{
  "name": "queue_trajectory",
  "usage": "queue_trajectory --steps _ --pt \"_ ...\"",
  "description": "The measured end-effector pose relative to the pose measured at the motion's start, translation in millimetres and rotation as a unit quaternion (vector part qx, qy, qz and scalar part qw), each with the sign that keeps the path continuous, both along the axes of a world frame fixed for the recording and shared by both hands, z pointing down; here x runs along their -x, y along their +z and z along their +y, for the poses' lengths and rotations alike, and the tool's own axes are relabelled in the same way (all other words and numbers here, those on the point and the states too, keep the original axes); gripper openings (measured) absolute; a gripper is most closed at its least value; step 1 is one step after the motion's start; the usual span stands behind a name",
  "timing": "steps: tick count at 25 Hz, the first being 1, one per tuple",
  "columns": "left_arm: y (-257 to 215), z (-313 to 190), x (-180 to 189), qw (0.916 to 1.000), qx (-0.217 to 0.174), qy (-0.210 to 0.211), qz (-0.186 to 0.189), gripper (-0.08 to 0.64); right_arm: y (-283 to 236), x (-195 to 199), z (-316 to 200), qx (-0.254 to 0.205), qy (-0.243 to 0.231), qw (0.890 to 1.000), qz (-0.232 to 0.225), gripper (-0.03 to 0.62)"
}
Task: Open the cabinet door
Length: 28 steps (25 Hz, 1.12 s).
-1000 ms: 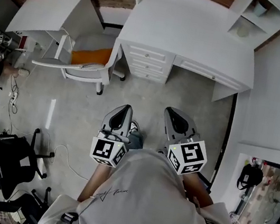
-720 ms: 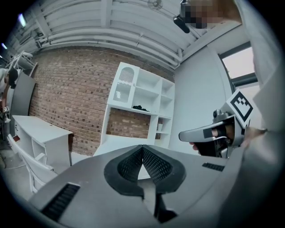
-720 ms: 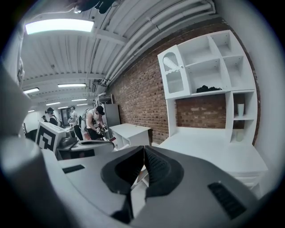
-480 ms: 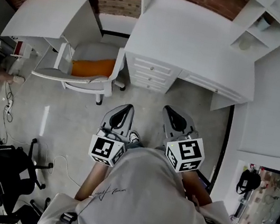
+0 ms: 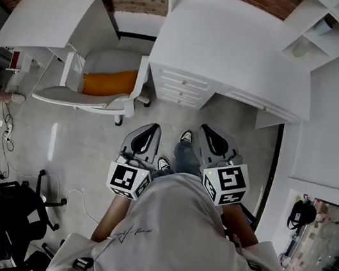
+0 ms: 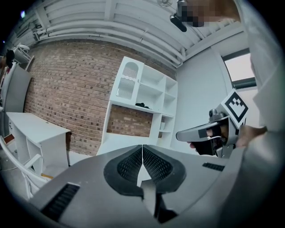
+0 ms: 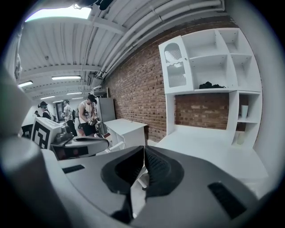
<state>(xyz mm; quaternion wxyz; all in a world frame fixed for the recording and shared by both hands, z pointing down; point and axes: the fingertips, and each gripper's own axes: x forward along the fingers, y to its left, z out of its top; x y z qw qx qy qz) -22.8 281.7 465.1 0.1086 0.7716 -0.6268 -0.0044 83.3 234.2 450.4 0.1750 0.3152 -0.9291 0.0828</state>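
The cabinet door (image 6: pixel 127 82) is an arched, glazed white door at the top left of the white hutch, and it is closed; it also shows as the cabinet door (image 7: pixel 173 62) in the right gripper view. Both grippers are held in front of the person's body, well short of the hutch. My left gripper (image 5: pixel 152 129) has its jaws together with nothing between them, as its own view shows (image 6: pixel 142 149). My right gripper (image 5: pixel 212 133) is likewise shut and empty (image 7: pixel 144 151). Each gripper sees the other beside it.
A white desk (image 5: pixel 236 52) with drawers (image 5: pixel 181 85) stands under the hutch, ahead of me. A white chair with an orange cushion (image 5: pixel 104 81) and a second white desk (image 5: pixel 54 14) are to the left. Black office chairs (image 5: pixel 15 202) stand at the lower left. People (image 7: pixel 84 118) stand far off.
The person has stepped forward toward the desk, which now sits slightly nearer in the head view; a foot shows ahead. Both grippers travelled along, still shut.
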Motion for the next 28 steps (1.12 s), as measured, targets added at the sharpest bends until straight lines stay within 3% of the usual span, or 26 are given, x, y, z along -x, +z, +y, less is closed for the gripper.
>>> queue_trajectory --steps 7,20,28 --pt "2.2 -60.7 14.7 1.0000 0.003 -0.001 -0.002 0.015 11.5 23.1 -64.1 0.007 -0.002 1.000 -0.008 0.026" --pt "-32.7 -248.1 50.1 0.9990 -0.031 0.003 -0.031 0.015 -14.1 59.8 -241.3 -0.010 0.006 0.998 -0.059 0.026" --pt "-51.0 -341.4 70.9 0.9984 -0.027 -0.036 -0.033 0.015 -24.9 78.3 -310.8 -0.009 -0.010 0.997 -0.082 0.026"
